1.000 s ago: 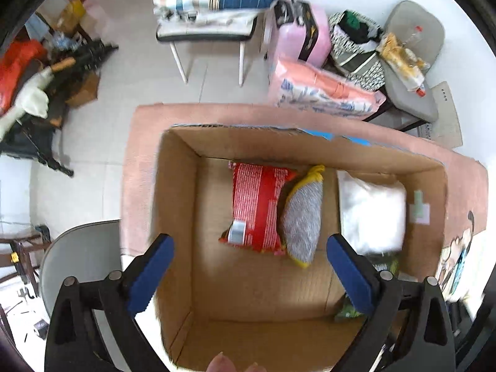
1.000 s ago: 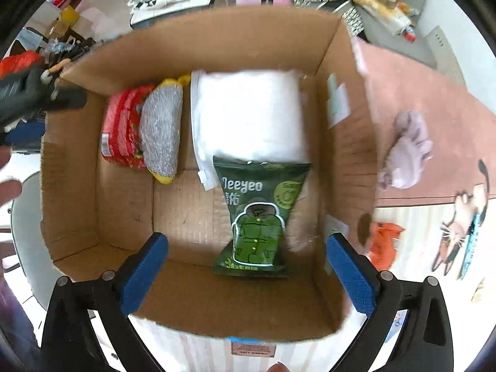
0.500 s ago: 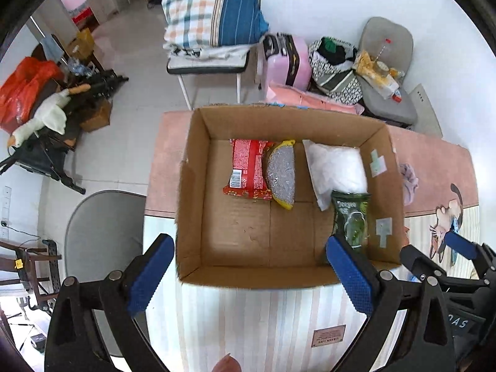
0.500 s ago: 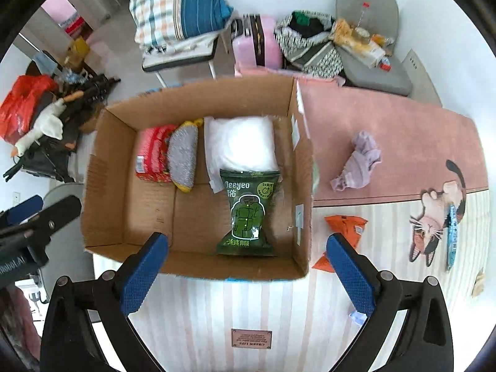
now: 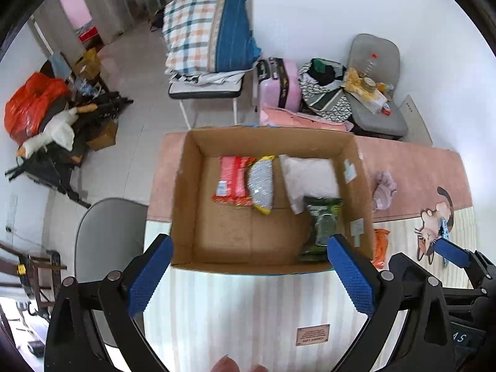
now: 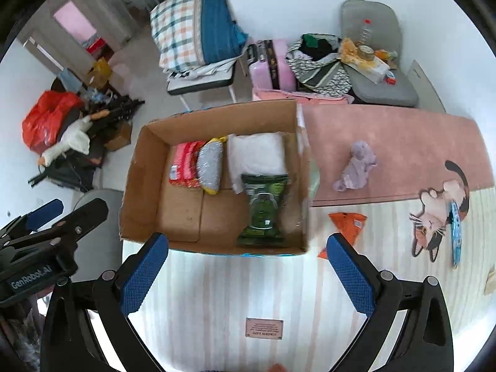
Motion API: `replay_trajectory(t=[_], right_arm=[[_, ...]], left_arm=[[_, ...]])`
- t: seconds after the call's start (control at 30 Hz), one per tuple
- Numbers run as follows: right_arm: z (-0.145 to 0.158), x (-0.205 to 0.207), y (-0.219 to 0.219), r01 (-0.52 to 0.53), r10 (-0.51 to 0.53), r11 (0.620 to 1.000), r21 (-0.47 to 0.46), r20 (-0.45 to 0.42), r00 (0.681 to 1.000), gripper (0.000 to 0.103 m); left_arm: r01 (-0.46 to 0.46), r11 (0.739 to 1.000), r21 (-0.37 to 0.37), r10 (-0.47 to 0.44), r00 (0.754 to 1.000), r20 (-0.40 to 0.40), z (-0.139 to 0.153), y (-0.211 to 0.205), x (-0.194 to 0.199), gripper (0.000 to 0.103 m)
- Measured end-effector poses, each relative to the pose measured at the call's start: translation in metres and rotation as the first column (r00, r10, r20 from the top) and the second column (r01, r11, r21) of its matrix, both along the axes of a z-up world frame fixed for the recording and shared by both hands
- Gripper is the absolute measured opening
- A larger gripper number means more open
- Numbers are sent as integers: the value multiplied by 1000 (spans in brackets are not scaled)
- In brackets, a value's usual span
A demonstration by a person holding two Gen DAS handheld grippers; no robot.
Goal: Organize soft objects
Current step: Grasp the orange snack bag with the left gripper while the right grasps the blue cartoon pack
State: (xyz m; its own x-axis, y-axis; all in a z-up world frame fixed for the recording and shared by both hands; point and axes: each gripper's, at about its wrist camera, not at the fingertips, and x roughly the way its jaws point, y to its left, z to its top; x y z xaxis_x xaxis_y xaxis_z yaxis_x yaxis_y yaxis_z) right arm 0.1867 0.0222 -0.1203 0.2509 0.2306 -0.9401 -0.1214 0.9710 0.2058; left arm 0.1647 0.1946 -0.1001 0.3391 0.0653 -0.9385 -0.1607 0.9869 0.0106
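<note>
From the left wrist view, the left gripper hangs above the counter with its two blue-padded fingers spread wide and holding nothing, looking down into an open cardboard box that fills the middle of the view. Four soft things lie flat on the box floor, likely packed side by side to save room: one red snack packet at 11 o'clock, one grey and yellow sponge touching its right edge, one white pouch at 1 o'clock, and one green snack packet at 3 o'clock, overlapping the pouch's near edge. Outside the box, at 3 o'clock, one lilac cloth lies crumpled on the pink mat, and one orange packet peeks out from behind the box wall. From the right wrist view, the right gripper also has its fingers spread apart and empty; both grippers seem free to fetch what remains. The same four things lie in the box. The two still outside sit well apart from it: the lilac cloth at 2 o'clock and the orange packet at 3 o'clock, just beside the box corner.
</note>
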Motion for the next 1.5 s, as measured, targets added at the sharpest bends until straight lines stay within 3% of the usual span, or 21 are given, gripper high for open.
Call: replay_trajectory(t=[0.2, 0.3, 0.4, 0.57, 0.7, 0.87, 0.97, 1.03, 1.1, 1.13, 1.17, 1.2, 1.27, 1.33, 1.37, 1.5], right_arm=[[-16, 0, -90, 121, -122, 992, -45, -37, 992, 103], [-44, -2, -151, 217, -226, 972, -86, -108, 968, 103], [-91, -14, -209, 345, -358, 934, -95, -208, 910, 103], [-167, -38, -251, 456, -455, 886, -84, -350, 819, 103], [-217, -56, -260, 516, -470, 856, -36, -468, 748, 91], [-255, -64, -257, 522, -462, 852, -39, -527, 714, 91], [-265, -66, -253, 510, -458, 858, -60, -541, 706, 85], [-264, -64, -251, 502, -456, 862, -68, -535, 711, 84], [-265, -64, -250, 494, -449, 866, -70, -543, 710, 84], [-266, -62, -249, 490, -446, 869, -73, -546, 709, 84], [-267, -61, -248, 486, -446, 870, -81, -548, 707, 83], [-267, -61, -247, 481, -447, 872, -91, -549, 707, 82], [-266, -59, -243, 461, -451, 878, -127, -542, 709, 75], [-264, -57, -233, 435, -460, 882, -178, -518, 721, 63], [-263, -59, -232, 430, -462, 883, -188, -505, 729, 52], [-250, -64, -225, 423, -459, 886, -189, -480, 748, 38]], left_arm=[[114, 993, -7, -115, 992, -53, -15, -79, 27, 102], [214, 977, 11, -211, 968, -139, -42, -136, 47, 102], [336, 940, 54, -317, 922, -221, -75, -196, 65, 102], [488, 872, 41, -441, 819, -367, -132, -271, 85, 102], [552, 832, 43, -479, 757, -444, -167, -305, 96, 101], [564, 826, 4, -468, 689, -553, -213, -318, 106, 101], [571, 821, -25, -451, 622, -640, -251, -322, 106, 101], [565, 824, -30, -433, 596, -677, -270, -321, 107, 101], [554, 832, -35, -418, 583, -697, -285, -320, 107, 99], [551, 833, -41, -416, 577, -702, -288, -320, 106, 89], [549, 835, -46, -415, 571, -709, -291, -320, 105, 69], [544, 838, -47, -406, 564, -719, -295, -319, 103, 63], [524, 849, -76, -416, 571, -708, -291, -318, 101, 34], [531, 845, -53, -414, 590, -693, -284, -319, 98, 32], [536, 843, -46, -418, 599, -683, -281, -318, 97, 30], [505, 861, -55, -425, 657, -622, -254, -311, 91, 29]])
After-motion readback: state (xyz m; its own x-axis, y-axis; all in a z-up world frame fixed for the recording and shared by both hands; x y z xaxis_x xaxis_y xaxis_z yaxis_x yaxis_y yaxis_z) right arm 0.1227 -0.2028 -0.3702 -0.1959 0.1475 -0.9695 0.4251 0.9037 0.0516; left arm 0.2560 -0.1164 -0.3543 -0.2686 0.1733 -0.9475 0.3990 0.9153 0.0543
